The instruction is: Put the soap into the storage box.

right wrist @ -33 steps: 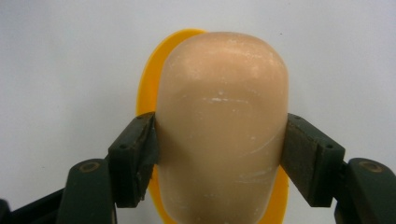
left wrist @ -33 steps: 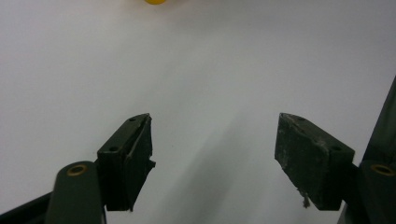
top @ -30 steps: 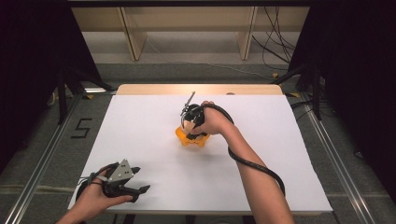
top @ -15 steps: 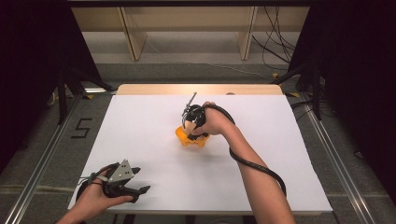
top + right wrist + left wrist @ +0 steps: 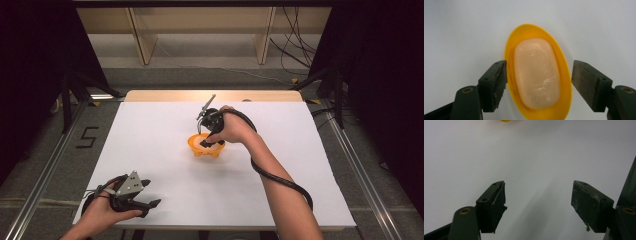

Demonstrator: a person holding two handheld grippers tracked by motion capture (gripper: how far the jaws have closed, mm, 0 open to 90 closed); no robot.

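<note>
Pale peach oval soap bar (image 5: 537, 73) lying lengthwise in a glossy yellow oval plastic dish (image 5: 511, 50) near the middle of the white worktop (image 5: 310, 165). Right hand-held gripper (image 5: 538, 83) poised over it, jaws just opened wide, straddling dish and soap, apparently clear of both rim sides. Left hand-held gripper (image 5: 539, 202) released, jaws spread above bare worktop near the front left corner.

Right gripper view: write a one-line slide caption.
Open right gripper poised over a pale soap bar lying in a yellow oval dish on a white table.
</note>
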